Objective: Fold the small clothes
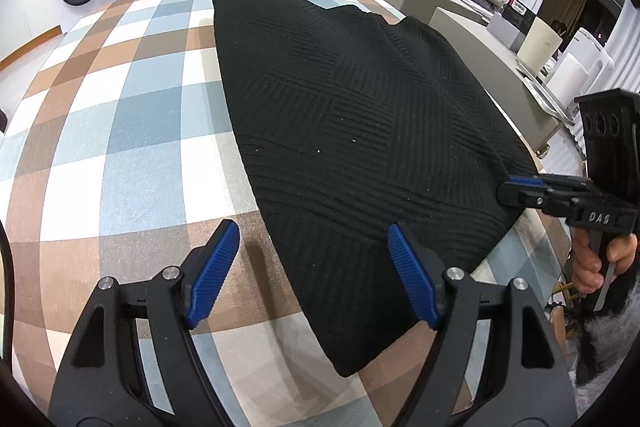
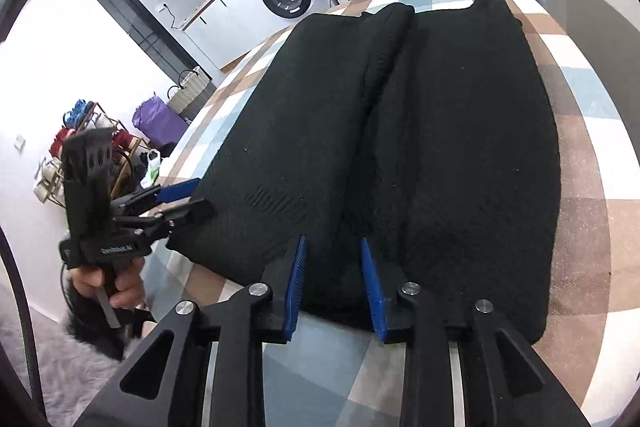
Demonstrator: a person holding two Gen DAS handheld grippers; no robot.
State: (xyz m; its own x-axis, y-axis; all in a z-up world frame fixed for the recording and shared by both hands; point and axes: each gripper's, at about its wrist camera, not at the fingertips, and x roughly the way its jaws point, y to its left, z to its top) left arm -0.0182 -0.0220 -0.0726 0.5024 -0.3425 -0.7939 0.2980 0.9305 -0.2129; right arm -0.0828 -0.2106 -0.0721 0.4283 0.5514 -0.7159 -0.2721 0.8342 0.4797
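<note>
The black knit garment [image 2: 400, 131] lies on the checked table [image 1: 132, 115] with both sides folded inward, while the left gripper [image 1: 312, 271] and right gripper [image 2: 332, 283] stand spread at its near edge, so a crosswise fold likely remains.

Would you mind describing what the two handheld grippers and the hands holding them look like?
Both grippers, left and right, are matte black plastic with ribbed blue finger pads and silver pivot bolts. Each has a pistol handle held in a bare hand, with white lettering on the body. A black cable runs by the left one.
</note>
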